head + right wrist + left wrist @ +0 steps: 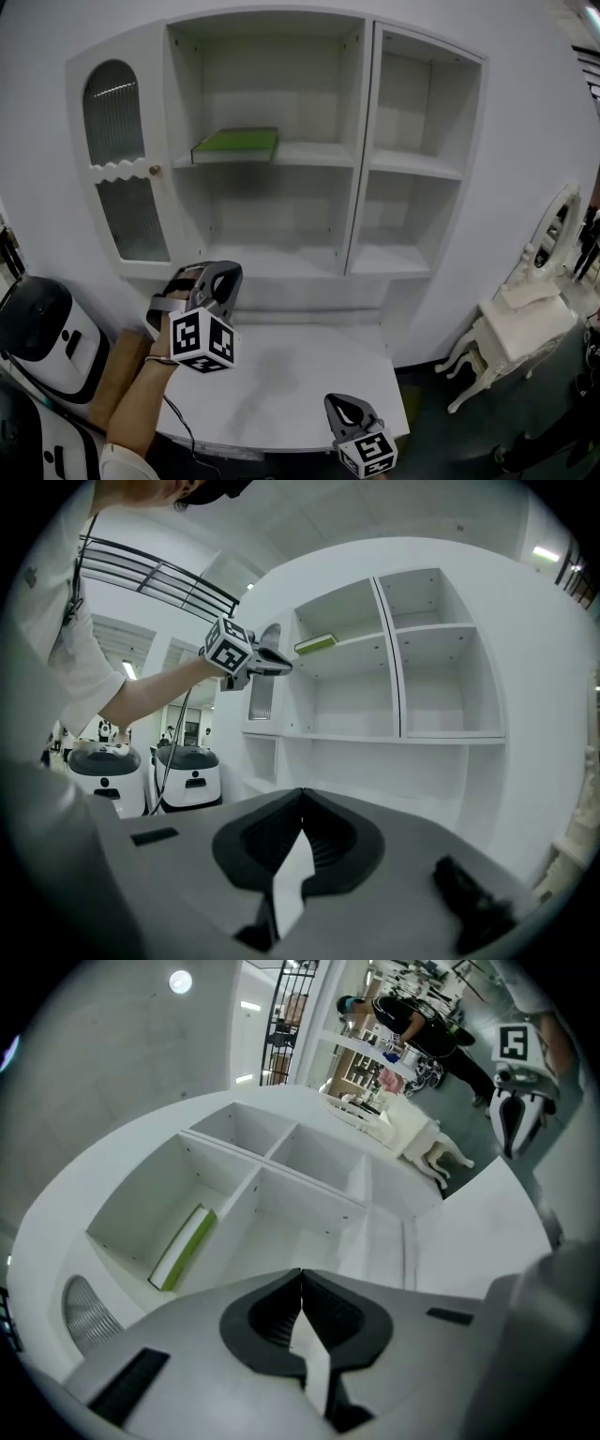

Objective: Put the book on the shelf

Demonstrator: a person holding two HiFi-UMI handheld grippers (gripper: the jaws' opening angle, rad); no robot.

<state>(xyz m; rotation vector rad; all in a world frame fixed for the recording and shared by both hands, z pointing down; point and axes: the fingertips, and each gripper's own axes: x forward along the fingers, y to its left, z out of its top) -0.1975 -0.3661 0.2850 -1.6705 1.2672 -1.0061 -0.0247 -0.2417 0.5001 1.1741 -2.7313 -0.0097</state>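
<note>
Already the green book (236, 143) lies flat on the upper shelf (309, 156) of the white cabinet (364, 141), at the left end of the middle bay, cover up and spine toward the room. It sits fully on the board with nothing overhanging, so to my eye the job looks done.

Neither claw has hold of it. The left gripper (223, 273) hangs well below that shelf, out in front of the cabinet's lower opening, its jaws pressed together on nothing and its marker cube facing back toward the person. The right gripper (348, 409) is lower again, near the front edge of the white table (300, 370), jaws likewise closed and empty. Both aim roughly level at the cabinet, which I would read as hands resting away from the shelf, not reaching for it.

The table top is plain white and bare where I can see it. The cabinet's other bays stand empty, and an arched glass door (116, 159) closes its left side. A carved white dressing table (520, 330) stands to the right, and rounded white machines (42, 330) sit on the floor to the left.
</note>
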